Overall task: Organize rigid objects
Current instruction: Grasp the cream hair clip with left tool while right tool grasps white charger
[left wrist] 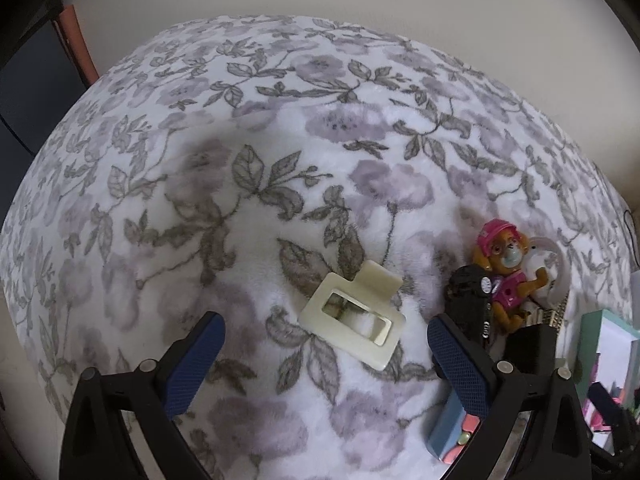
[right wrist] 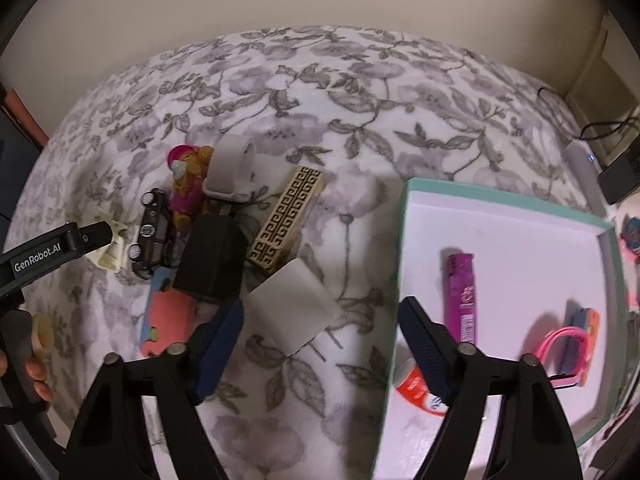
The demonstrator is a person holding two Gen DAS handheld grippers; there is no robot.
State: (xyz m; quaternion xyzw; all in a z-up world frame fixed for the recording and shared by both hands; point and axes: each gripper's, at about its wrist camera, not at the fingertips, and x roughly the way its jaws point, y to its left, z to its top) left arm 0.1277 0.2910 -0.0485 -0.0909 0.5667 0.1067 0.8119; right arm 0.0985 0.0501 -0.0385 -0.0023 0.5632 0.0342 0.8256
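A cream hair claw clip lies on the floral blanket, just ahead of my left gripper, which is open with a finger on either side of it. Right of it are a black toy car and a toy dog in a pink cap. My right gripper is open over a pale flat card. A teal box to its right holds a purple lighter, a pink band and a red-and-white roll.
A pile left of the box has a patterned beige block, a black box, a grey-white strap and a red-and-blue toy board. A hand holds the left gripper's handle. Cables and a charger lie far right.
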